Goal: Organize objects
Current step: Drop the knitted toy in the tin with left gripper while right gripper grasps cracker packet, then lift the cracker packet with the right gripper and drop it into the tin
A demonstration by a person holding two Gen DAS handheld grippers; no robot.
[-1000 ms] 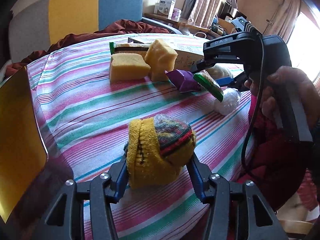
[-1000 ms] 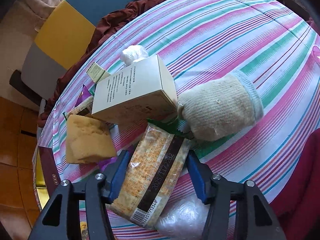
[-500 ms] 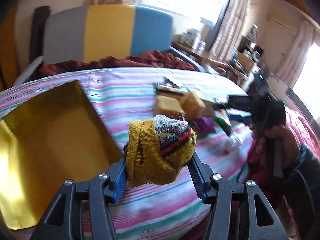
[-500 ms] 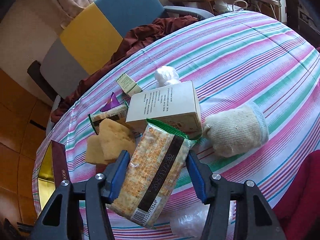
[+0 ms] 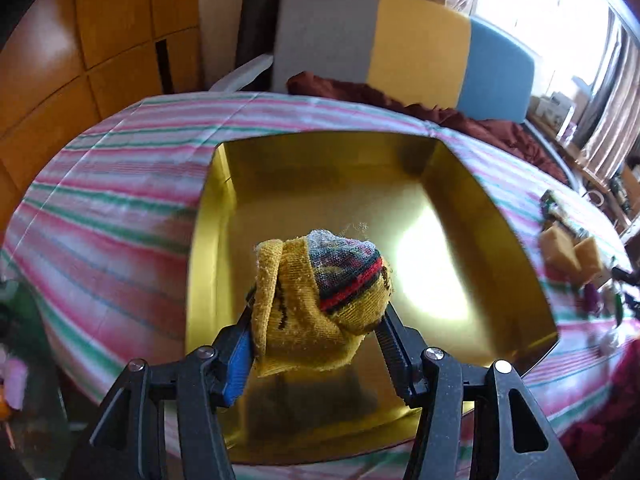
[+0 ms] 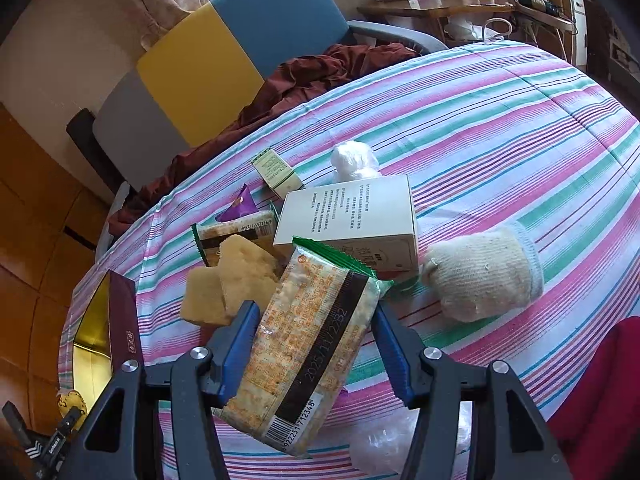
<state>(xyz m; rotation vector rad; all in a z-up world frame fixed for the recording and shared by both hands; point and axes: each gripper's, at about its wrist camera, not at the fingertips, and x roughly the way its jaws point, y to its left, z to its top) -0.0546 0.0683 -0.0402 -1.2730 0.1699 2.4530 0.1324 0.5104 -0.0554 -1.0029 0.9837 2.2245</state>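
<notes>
Left wrist view: left tongs [image 5: 320, 316] pinching the yellow rolled sock [image 5: 320, 304], and the backdrop has changed completely. A second ago the sock hung over bare striped cloth with the gold tray only at the left edge of view; now the gold tray [image 5: 500, 216] fills the view directly beneath it. So the sock has been carried across from the pile and is lined up for a drop. Sock not yet in the tray: it sits clamped between the pads, clear of the tray floor as far as I can tell. The jaws have widened slightly over the last second but both pads still press the knit. Tray interior looks empty. Right wrist view: right tongs [image 6: 316, 344] pinching the cracker packet [image 6: 308, 356], lifted off the surface [image 6: 500, 120], hardly moved in the same second apart from a small rise. Below and beyond it the pile sits unsorted: two sponges [image 6: 228, 280], white box [image 6: 352, 220], cream sock [image 6: 484, 276], a second cracker pack [image 6: 236, 232], purple wrapper [image 6: 240, 208], small green box [image 6: 276, 168]. Tray's dark outer wall shows at far left here. My read: first item about to be released, packet queued next, most of the sort remaining.
</notes>
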